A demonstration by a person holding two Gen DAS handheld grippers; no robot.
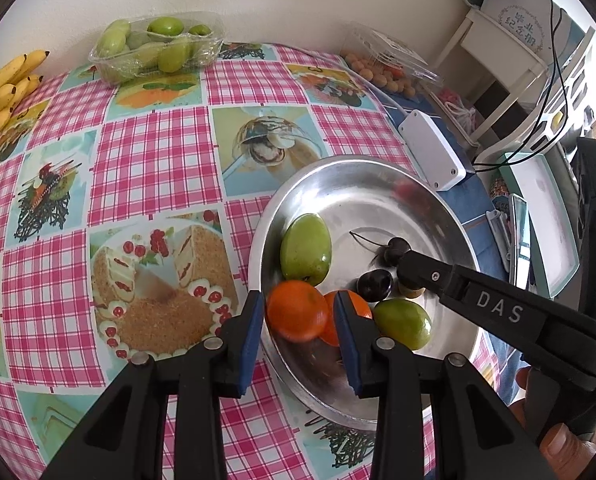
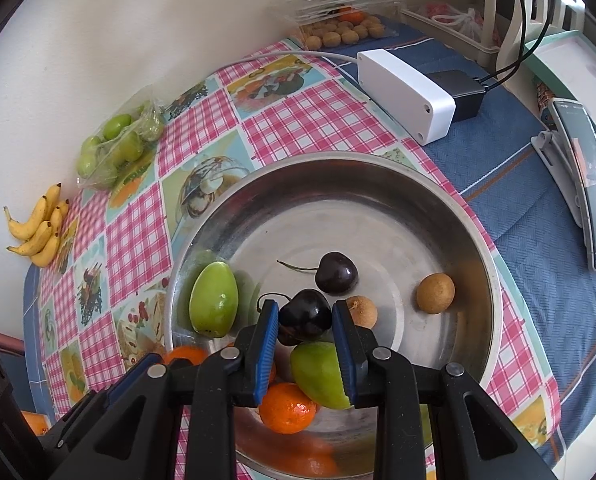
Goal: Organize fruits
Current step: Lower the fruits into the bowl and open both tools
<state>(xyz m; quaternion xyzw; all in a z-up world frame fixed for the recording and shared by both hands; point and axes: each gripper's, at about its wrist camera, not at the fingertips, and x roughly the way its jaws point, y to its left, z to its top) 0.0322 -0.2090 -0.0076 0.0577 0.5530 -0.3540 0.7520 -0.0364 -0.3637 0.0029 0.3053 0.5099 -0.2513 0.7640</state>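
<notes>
A steel bowl [image 1: 377, 184] [image 2: 377, 184] holds two green fruits [image 1: 305, 250] [image 2: 214, 300], two oranges, two dark cherries and two brown longans [image 2: 435, 293]. My left gripper [image 1: 299, 314] is shut on an orange [image 1: 296, 315] at the bowl's near rim. A second orange [image 1: 359, 307] lies behind its right finger. My right gripper [image 2: 305, 314] is shut on a dark cherry [image 2: 305, 314] just above the bowl floor. It shows in the left wrist view [image 1: 405, 270] beside the cherries [image 1: 375, 285]. Another cherry [image 2: 335, 273] lies beyond.
A pack of green fruits [image 1: 154, 46] and bananas [image 1: 2, 92] sit at the far edge by the wall. A box of longans [image 1: 385, 68] and a white box [image 1: 433, 148] stand behind the bowl. A phone on a stand [image 2: 589, 184] is at the right.
</notes>
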